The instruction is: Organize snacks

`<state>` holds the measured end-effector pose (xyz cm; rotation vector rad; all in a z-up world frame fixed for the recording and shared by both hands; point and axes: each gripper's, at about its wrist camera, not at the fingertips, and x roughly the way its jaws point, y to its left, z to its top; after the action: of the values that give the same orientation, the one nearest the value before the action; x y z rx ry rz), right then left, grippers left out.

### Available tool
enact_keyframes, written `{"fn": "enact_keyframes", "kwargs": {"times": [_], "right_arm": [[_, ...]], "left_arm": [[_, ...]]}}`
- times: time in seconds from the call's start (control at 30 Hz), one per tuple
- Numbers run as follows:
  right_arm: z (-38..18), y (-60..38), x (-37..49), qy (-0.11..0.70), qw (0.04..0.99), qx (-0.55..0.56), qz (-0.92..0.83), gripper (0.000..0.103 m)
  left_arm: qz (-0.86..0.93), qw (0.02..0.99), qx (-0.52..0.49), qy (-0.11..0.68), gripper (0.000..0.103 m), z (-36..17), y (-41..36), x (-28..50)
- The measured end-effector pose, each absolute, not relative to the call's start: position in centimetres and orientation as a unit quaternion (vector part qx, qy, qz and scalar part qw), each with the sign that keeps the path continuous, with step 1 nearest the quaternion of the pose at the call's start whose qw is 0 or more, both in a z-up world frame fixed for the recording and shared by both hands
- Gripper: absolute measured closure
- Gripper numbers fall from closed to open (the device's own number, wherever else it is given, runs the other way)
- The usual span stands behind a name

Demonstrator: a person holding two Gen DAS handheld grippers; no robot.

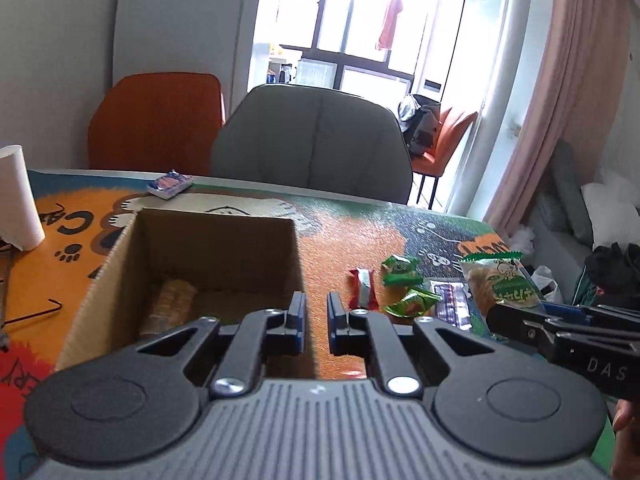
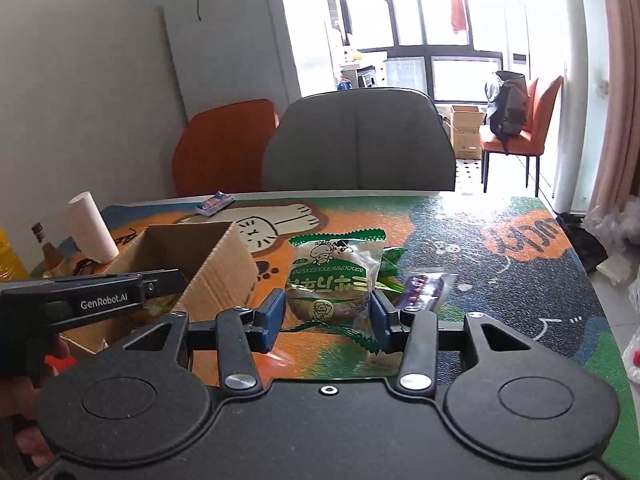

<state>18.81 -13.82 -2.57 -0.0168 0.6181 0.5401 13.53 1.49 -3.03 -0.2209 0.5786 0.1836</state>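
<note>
Snacks in crinkly wrappers: the green-and-clear pastry packet [image 2: 334, 276] sits clamped by its sides in the right gripper [image 2: 328, 316] jaws above the bench [image 2: 520, 280]; it looks light, soft and crushable. Left gripper [image 1: 316, 320], jaws together and empty, hangs by the stiff cardboard box [image 1: 120, 256]. Green sachets [image 1: 402, 270] lie beyond.

Table [image 1: 340, 236] (cartoon mat), box [image 1: 120, 264], snacks [image 1: 400, 270]

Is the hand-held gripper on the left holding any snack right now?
No. The left hand-held gripper has nothing between its nearly closed jaws; only the cardboard box edge and tabletop show beyond them.
</note>
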Motion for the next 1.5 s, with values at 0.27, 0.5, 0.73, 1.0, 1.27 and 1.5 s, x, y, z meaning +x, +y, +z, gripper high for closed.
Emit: {"fn": "enact_keyframes", "kwargs": {"times": [0.27,0.5,0.73,1.0,1.27,1.5], "right_arm": [[-3.0,-13.7,18.7,0.306,0.916,-0.008,0.258,0.06],[-3.5,-15.6,18.5,0.312,0.92,-0.003,0.238,0.059],[-4.4,-18.2,18.8,0.319,0.923,0.011,0.215,0.059],[-5.9,-20.7,19.1,0.33,0.924,0.027,0.19,0.059],[-7.2,-22.4,19.5,0.341,0.922,0.039,0.18,0.059],[-7.8,-22.4,20.0,0.346,0.92,0.043,0.18,0.059]], "left_arm": [[0.057,0.945,-0.116,0.3,0.09,-3.5,0.8,13.4],[0.023,0.94,-0.12,0.317,0.073,-4.4,-1.1,14.0],[0.002,0.939,-0.106,0.327,0.055,-5.3,-3.7,14.7],[-0.013,0.932,-0.086,0.351,0.056,-7.6,-6.3,16.0],[0.001,0.924,-0.069,0.376,0.058,-9.7,-7.2,17.6],[0.011,0.919,-0.053,0.391,0.059,-11.1,-7.7,18.4]]}}
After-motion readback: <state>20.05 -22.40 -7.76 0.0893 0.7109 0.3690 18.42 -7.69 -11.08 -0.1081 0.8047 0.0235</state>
